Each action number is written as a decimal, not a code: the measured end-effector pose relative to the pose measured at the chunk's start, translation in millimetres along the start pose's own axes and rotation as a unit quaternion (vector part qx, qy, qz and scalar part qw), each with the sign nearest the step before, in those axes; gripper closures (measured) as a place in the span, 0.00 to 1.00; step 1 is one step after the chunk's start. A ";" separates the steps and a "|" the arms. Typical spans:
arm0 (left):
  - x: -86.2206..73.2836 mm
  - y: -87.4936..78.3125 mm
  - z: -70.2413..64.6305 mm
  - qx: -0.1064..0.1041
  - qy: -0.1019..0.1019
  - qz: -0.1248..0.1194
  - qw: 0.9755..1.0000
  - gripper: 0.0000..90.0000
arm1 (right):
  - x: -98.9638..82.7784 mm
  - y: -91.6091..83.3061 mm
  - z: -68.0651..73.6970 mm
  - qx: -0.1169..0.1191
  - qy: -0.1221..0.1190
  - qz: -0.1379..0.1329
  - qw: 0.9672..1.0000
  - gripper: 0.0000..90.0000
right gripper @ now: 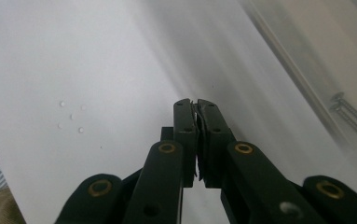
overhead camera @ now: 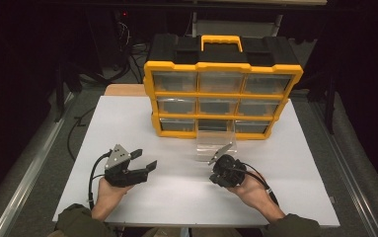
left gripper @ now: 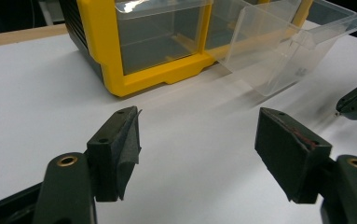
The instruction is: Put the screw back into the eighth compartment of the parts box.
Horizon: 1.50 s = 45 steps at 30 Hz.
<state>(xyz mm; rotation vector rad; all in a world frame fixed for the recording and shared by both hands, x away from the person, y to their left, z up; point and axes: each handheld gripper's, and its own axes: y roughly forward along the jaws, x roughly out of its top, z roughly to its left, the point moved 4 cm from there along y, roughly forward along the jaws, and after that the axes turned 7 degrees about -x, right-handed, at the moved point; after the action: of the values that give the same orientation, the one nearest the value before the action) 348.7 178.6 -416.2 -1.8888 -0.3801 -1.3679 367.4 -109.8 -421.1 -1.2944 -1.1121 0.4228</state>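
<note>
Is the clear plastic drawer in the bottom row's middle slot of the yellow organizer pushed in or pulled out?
Pulled out: the clear plastic drawer juts forward from the yellow organizer onto the white table.

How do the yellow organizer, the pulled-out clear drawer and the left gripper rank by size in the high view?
1. Yellow organizer, clearly largest.
2. Left gripper.
3. Clear drawer, looks close to the left gripper's size; its transparent edges are faint, so that order is unsure.

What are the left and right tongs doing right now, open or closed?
Left tongs: open, holding nothing.
Right tongs: closed, nothing visibly between them.
</note>
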 end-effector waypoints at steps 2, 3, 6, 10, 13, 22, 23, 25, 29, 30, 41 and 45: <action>0.2 -0.8 0.3 0.001 0.000 -0.002 1.000 0.35 | 0.2 -2.6 -0.3 0.000 0.000 -0.003 1.000 1.00; 0.2 -0.9 0.7 0.002 0.000 -0.002 1.000 0.35 | 0.2 -4.0 0.1 0.000 0.002 -0.003 1.000 1.00; 0.0 0.7 2.0 0.001 -0.005 0.000 1.000 0.35 | 0.6 -8.0 -0.7 0.002 -0.001 -0.008 1.000 1.00; 0.2 0.6 -0.1 -0.002 0.000 -0.001 1.000 0.35 | 0.7 -11.3 -2.8 0.004 0.001 -0.012 1.000 1.00; 0.7 -0.1 0.3 -0.001 -0.003 -0.005 1.000 0.35 | 0.6 -14.9 -2.5 0.001 0.003 -0.012 1.000 1.00; 0.2 0.3 0.9 -0.001 -0.002 -0.002 1.000 0.35 | 0.8 -26.1 -9.5 0.002 0.008 -0.024 1.000 1.00; 0.5 0.2 0.7 0.000 -0.004 -0.005 1.000 0.35 | 0.9 -28.1 -9.6 -0.001 0.009 -0.023 1.000 1.00; 0.6 0.3 0.9 0.000 -0.005 -0.005 1.000 0.35 | 1.5 -30.6 -9.0 0.000 0.011 -0.026 1.000 1.00; 0.2 1.4 1.8 0.000 -0.005 0.000 1.000 0.35 | 2.6 -35.8 -12.8 0.001 0.014 -0.035 0.999 1.00; 0.2 1.4 1.5 0.000 -0.004 0.000 1.000 0.35 | 2.7 -37.0 -13.6 0.001 0.015 -0.036 0.999 1.00; 0.1 1.0 1.6 0.000 -0.005 0.000 1.000 0.35 | 9.1 -58.3 -21.2 -0.007 0.023 -0.054 0.998 1.00; 0.3 0.1 -0.2 0.000 -0.004 -0.004 1.000 0.35 | 13.2 -63.5 -27.0 -0.012 0.027 -0.063 0.998 1.00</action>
<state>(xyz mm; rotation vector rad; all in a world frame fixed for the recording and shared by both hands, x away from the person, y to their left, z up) 348.7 178.3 -416.0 -1.8956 -0.3912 -1.3655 375.9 -132.3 -355.1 -1.2419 -1.1493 0.2792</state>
